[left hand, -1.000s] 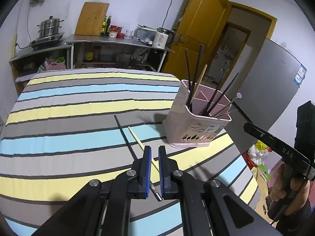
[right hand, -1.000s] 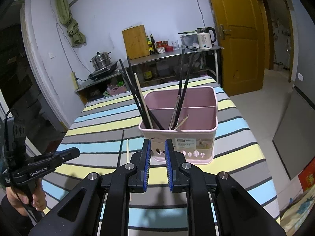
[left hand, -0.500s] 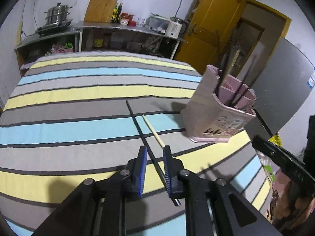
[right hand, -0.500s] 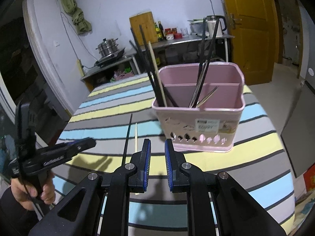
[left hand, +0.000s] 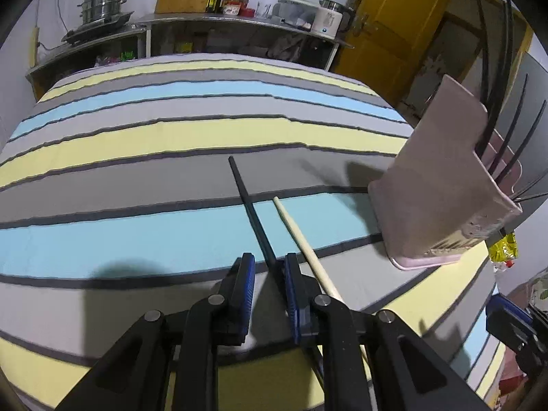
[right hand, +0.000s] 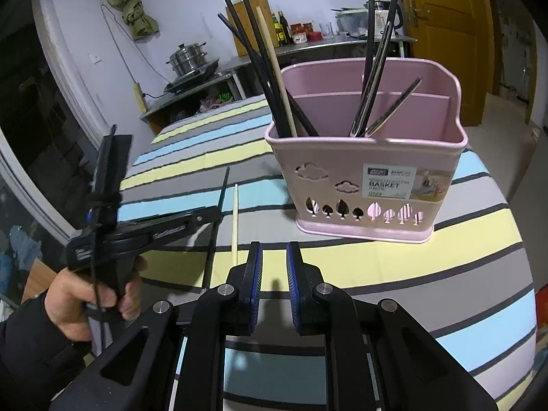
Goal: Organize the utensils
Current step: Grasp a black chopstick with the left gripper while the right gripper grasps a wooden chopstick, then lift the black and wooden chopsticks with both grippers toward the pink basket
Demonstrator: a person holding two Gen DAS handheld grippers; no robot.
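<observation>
A black chopstick (left hand: 251,210) and a pale wooden chopstick (left hand: 301,239) lie side by side on the striped tablecloth (left hand: 137,226). My left gripper (left hand: 268,267) is open, low over the cloth, its jaws either side of the black chopstick's near part. The pink utensil basket (right hand: 370,171) stands to the right, holding several black chopsticks, one wooden one and metal utensils. My right gripper (right hand: 274,257) is open and empty, just in front of the basket. Both chopsticks (right hand: 234,212) also show in the right wrist view, beside the left gripper's body (right hand: 144,236).
The table's right edge falls away past the basket (left hand: 441,188). A steel counter (left hand: 239,24) with a pot, bottles and a kettle stands behind the table. A yellow door (right hand: 445,34) is at the back right.
My left gripper has opened wider and dropped forward along the black chopstick. My right gripper has moved closer to the basket and lower.
</observation>
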